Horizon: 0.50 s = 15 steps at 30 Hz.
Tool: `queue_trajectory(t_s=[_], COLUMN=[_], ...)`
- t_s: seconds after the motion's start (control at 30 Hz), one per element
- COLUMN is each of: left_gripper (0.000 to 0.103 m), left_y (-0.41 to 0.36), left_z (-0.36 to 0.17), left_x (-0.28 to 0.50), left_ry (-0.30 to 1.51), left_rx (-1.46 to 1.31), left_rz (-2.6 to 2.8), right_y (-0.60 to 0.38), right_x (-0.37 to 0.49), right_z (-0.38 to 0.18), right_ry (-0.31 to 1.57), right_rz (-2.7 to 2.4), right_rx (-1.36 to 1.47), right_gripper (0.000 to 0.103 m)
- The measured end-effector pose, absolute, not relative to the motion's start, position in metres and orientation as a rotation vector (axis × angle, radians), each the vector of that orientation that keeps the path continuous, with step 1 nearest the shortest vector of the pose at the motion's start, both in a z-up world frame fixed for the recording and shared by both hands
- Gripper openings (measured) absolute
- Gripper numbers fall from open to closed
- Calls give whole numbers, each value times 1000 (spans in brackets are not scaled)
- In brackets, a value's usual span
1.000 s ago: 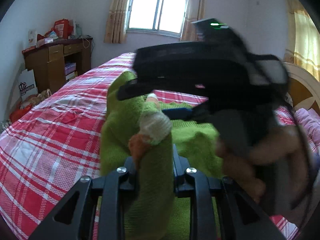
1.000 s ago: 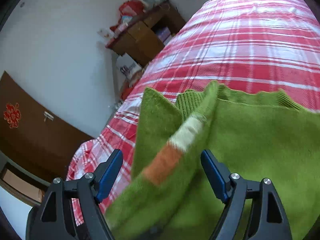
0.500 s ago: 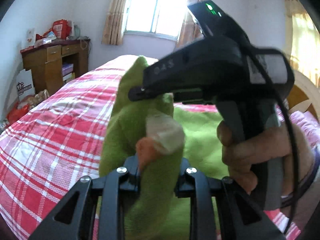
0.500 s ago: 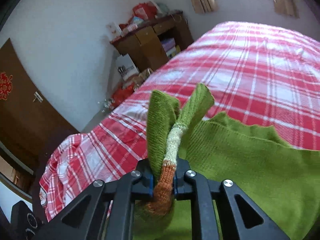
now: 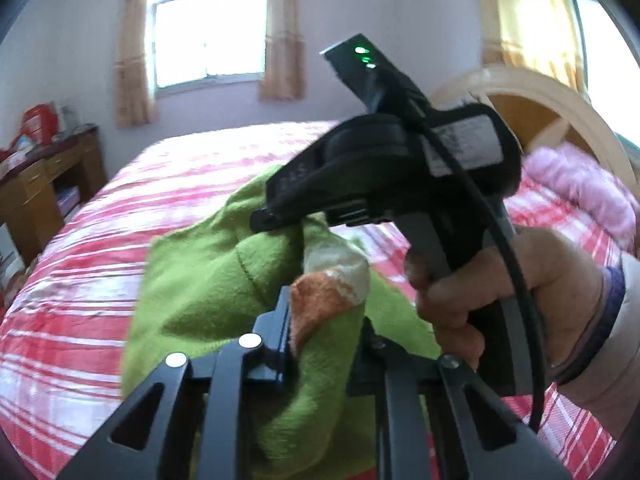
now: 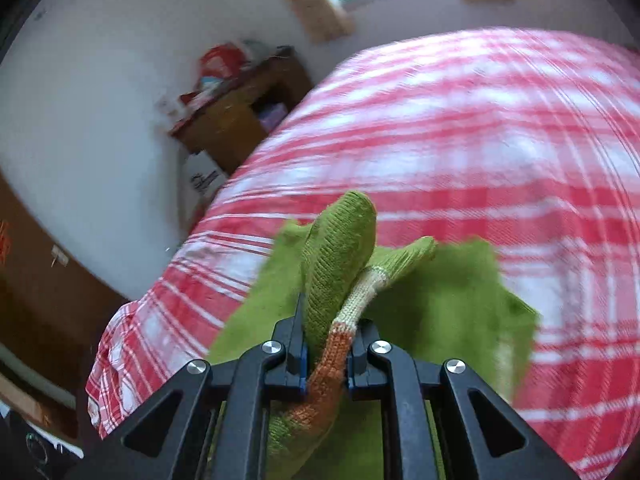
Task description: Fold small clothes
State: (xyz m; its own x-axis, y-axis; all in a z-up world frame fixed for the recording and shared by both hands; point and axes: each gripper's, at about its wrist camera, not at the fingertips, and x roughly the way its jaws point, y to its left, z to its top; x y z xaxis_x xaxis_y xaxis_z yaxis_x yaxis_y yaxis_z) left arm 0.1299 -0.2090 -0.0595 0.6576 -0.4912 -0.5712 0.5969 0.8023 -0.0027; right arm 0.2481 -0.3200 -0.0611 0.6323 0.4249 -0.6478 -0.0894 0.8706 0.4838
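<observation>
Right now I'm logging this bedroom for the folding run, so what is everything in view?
green sweater: one, green with an orange and cream band, lifted off the bed, pinched by both tools
bed cover: one, red and white plaid, spread over the bed
headboard: one, pale wood, curved, at the bed's right end in the left wrist view
pink bedding: one, pink, below the headboard
window: one, bright, on the far wall
curtains: tan, either side of the window
wooden desk: one, brown, left of the bed, red items on top
left tool: black, shut on the sweater
right tool: black with blue pads, shut on the sweater
hand: one, gripping the right tool's handle
</observation>
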Motion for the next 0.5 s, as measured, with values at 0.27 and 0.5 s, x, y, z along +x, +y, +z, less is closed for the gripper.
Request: queue_trajectory(t_s=[0.27,0.5], left_gripper=[13,59], left_y=[-263,-223], left_z=[-86,-70], left_x=[108,90], left_ry=[656,685], left_rx=[279,239], left_rz=[-694,-770], right_y=[-375,-392], right_x=[236,222], right_z=[-116,-124], right_ry=[893,867], right_rz=[245,263], right_rx=[536,688], right_gripper=[12,13])
